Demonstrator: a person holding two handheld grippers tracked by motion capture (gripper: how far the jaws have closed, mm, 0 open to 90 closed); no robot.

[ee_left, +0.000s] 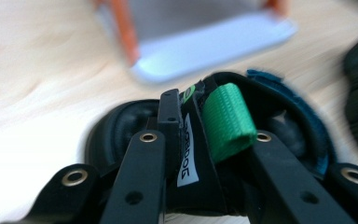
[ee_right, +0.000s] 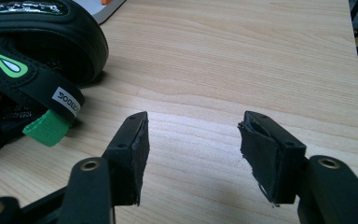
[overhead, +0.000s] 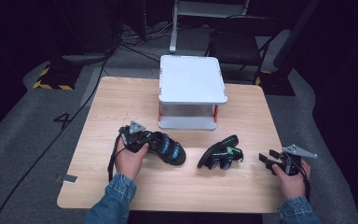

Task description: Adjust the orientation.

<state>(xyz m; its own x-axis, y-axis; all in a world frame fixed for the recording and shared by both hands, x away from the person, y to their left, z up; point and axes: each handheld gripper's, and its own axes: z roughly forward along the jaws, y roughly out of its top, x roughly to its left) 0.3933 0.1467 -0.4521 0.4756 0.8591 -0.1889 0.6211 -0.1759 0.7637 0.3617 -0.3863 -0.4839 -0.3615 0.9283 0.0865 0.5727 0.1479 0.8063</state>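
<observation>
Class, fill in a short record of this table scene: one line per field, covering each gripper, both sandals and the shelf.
left gripper: jaws shut on the heel strap of the left sandal
right gripper: jaws open, nothing between them, over bare table
right sandal: lying tipped on its side, untouched
white shelf: at the table's far edge, orange posts, nothing on top

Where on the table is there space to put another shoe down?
The near edge in front of both sandals is bare wood. So is the far left corner of the table beside the white stand. The middle is crowded: the sandals, the stand and both grippers.
</observation>
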